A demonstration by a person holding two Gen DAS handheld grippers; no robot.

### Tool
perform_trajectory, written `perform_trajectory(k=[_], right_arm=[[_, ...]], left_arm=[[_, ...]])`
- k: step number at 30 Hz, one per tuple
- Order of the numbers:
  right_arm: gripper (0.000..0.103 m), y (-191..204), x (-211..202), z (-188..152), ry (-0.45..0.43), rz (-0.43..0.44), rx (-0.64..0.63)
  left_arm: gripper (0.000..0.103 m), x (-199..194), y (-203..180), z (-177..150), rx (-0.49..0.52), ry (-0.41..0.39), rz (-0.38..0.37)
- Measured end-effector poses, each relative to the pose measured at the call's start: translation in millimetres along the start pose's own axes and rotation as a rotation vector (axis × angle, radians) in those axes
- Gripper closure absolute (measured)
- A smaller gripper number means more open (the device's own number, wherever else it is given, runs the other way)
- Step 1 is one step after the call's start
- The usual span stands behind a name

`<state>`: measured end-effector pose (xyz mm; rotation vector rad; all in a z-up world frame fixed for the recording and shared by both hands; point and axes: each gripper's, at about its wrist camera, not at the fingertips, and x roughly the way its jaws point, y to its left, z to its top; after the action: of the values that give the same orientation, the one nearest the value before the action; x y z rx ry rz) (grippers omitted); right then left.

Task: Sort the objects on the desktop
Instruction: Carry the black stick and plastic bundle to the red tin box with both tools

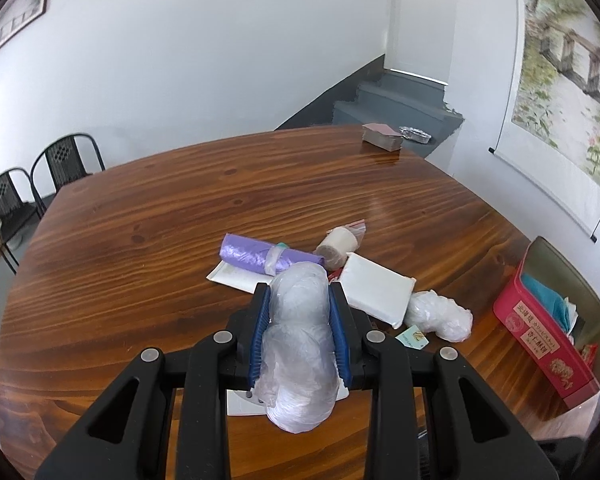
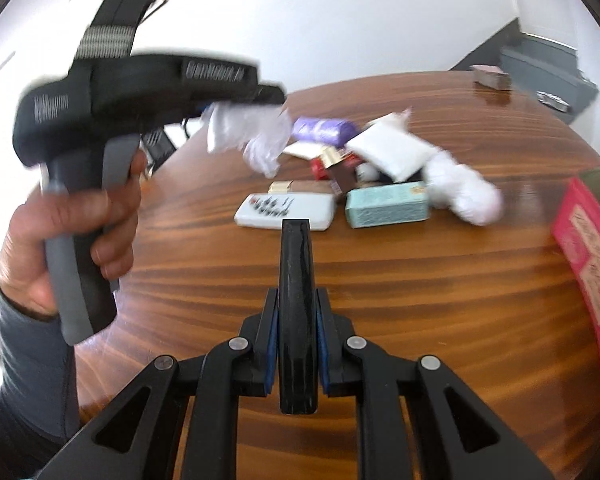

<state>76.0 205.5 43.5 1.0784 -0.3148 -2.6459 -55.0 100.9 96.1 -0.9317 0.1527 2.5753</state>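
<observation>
Nearest the left wrist camera, the left gripper has its blue-padded fingers pressed on a bundle of clear plastic wrap, carried above the wooden surface. In the right wrist view, the right gripper is clamped tight on a slim glossy black object, held upright between its fingers; what the object is cannot be told. A person's hand, in a grey sleeve, grips the left gripper's handle at the left edge of that view. Beyond the fingers lies a cluster of items: a white remote control, a pale green box, a second clear plastic bundle, a white flat packet, a purple roll of bags and a small brown-ended roll in a clear bag. A red tin with Chinese lettering stands open at the right edge of the surface. At the far edge sit a small brick-like block and a foil dish. Two black chairs stand by the wall.
</observation>
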Motion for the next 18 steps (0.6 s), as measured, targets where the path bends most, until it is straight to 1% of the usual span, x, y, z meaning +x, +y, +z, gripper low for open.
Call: perform_trajectory(k=[7, 12, 15, 18], right_arm=[[0.085, -25.2, -43.1, 6.2, -0.107, -0.065, 0.095], [0.085, -46.9, -62.9, 4.7, -0.174, -0.132, 0.153], [0.085, -61.2, -77.3, 3.3, -0.214, -0.188, 0.186], [0.085, -76.8, -86.9, 1.8, -0.244, -0.216, 0.229]], left_arm=[[0.072, -8.5, -20.5, -2.2, 0.053, -0.042, 0.019], [0.072, -10.5, -36.8, -6.0, 0.087, -0.046, 0.007], [0.072, -11.7, -49.3, -9.1, 0.111, -0.047, 0.0], [0.072, -12.8, -60.9, -11.8, 0.129, -0.047, -0.008]])
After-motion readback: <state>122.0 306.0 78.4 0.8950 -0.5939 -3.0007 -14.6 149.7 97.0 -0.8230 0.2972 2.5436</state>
